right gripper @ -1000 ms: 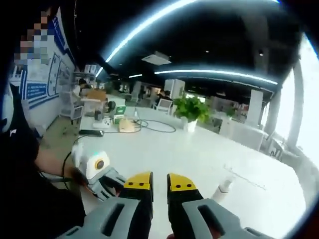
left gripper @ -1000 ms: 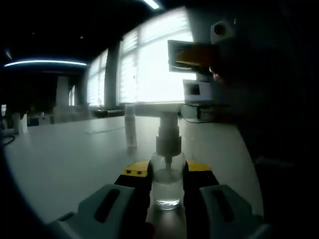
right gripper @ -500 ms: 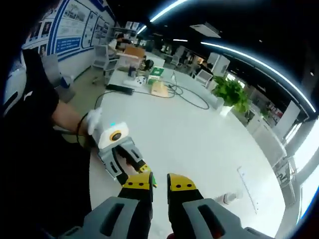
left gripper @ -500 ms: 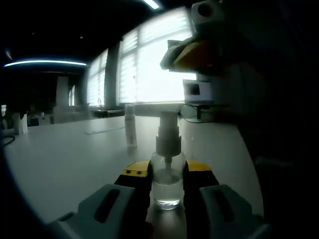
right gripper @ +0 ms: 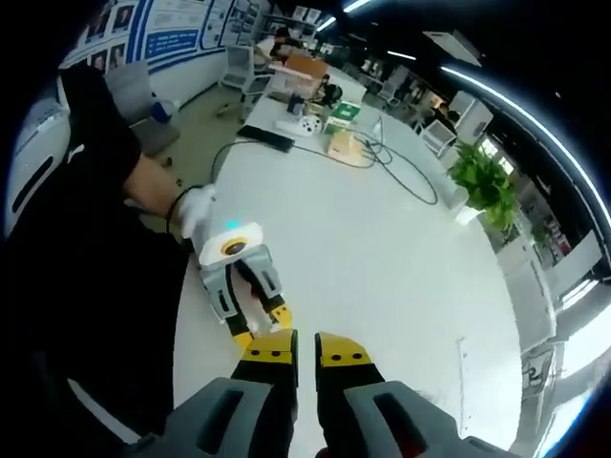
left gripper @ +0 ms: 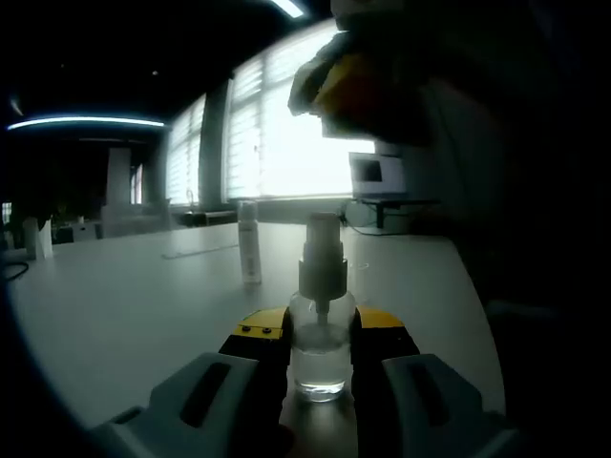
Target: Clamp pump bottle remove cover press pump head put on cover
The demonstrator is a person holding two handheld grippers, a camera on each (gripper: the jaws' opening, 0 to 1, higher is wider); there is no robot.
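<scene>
Bright windows fill the background behind a wide white table (left gripper: 124,296) in the left gripper view, with dim office space off to the left. Left of centre on the table, a slim clear cover (left gripper: 249,243) stands upright, well apart from the bottle, so removing the cover appears done. At centre, the left gripper (left gripper: 320,345) is clenched on a small clear pump bottle (left gripper: 320,348), its yellow-tipped jaws pressing the glass body from both sides; the bottle stands upright on the table with its white pump head (left gripper: 322,262) bare. Above and to the right, the right gripper (left gripper: 358,91) hangs blurred over the pump head, not touching it. In the right gripper view, looking down on the table, a person's gloved hand (right gripper: 198,208) at left holds the left gripper, and the right gripper's own jaws rise at bottom centre, drawn close together with a narrow gap and nothing between them. Judging from this, clamping and uncovering are finished; pressing the pump head looks to be next, and replacing the cover remains.
</scene>
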